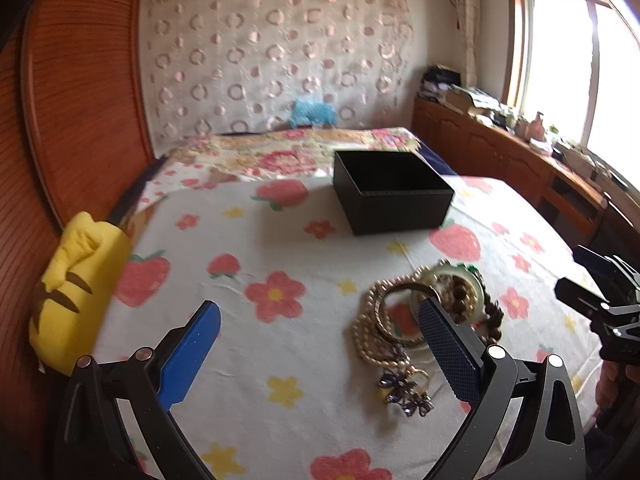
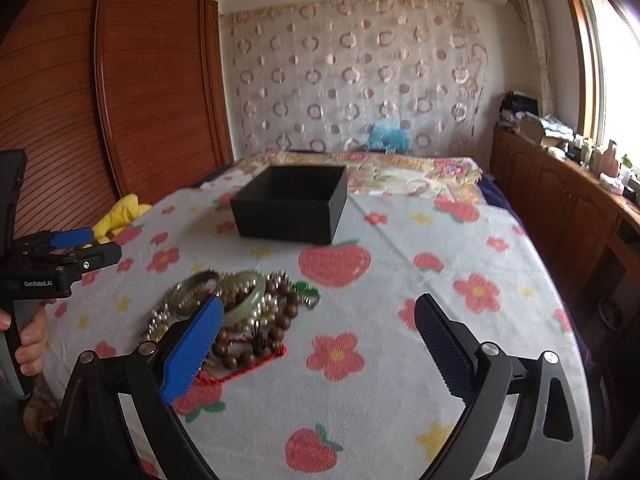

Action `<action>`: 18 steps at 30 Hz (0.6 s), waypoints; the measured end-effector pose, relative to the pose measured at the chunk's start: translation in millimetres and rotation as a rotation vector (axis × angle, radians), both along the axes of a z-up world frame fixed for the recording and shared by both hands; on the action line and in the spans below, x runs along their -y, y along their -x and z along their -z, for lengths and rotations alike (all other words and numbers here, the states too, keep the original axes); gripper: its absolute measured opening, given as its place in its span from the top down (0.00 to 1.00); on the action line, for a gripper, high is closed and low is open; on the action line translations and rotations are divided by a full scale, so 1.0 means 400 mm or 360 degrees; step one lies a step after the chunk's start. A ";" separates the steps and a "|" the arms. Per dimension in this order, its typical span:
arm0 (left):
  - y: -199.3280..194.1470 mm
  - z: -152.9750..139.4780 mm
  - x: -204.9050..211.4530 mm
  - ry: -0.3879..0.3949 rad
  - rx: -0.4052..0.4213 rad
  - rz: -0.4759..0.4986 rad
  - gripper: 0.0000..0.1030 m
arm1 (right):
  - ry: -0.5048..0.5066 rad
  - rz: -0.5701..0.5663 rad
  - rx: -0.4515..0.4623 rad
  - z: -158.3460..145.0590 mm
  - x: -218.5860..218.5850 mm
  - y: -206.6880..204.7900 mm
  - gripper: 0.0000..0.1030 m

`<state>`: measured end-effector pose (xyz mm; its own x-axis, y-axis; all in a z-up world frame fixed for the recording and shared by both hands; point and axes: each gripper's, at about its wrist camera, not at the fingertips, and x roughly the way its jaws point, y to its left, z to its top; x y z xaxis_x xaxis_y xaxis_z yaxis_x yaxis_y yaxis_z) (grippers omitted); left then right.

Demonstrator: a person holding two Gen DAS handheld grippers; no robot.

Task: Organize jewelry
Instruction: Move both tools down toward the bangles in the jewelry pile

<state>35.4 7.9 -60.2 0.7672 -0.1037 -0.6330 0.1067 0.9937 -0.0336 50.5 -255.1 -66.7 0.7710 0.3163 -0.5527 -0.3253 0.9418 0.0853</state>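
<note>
Jaws on both grippers stand wide with nothing between them. The left gripper (image 1: 320,344) hangs over the near part of the bed (image 1: 248,240), its right finger in front of the jewelry pile; the right gripper (image 2: 318,340) hangs over bare sheet, its left finger overlapping the same pile.

The bed, under a sheet printed with strawberries and flowers, carries everything. A black box (image 1: 394,192), open at the top, sits toward the middle of the bed, well beyond the pile; its inside is too dark to tell what it holds. A yellow plush (image 1: 76,292) lies at the bed's left edge against the wooden wardrobe (image 1: 76,112).

The jewelry (image 2: 240,312) lies heaped near the bed's near edge: a pearl string (image 1: 370,336), a metal bangle (image 2: 196,292), a pale green bangle (image 2: 248,296), brown wooden beads (image 2: 280,320) on a red cord (image 2: 240,372), and a dark purple brooch (image 1: 404,394) at the near end. The pieces touch and overlap.

A hand (image 2: 30,336) grips the left gripper's handle at the right view's left edge.
</note>
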 end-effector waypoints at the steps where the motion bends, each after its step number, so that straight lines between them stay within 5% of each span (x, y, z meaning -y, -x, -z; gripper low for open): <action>1: -0.004 0.007 0.003 0.0006 -0.0012 0.0022 0.07 | 0.0002 -0.0008 -0.0008 0.006 -0.003 -0.001 0.07; 11: -0.052 0.080 0.053 0.0145 -0.0224 0.0233 0.29 | 0.0037 -0.0116 -0.0135 0.069 -0.030 -0.013 0.15; 18: -0.071 0.093 0.101 0.0117 -0.0263 0.0334 0.41 | 0.0052 -0.0152 -0.0153 0.080 -0.045 -0.004 0.18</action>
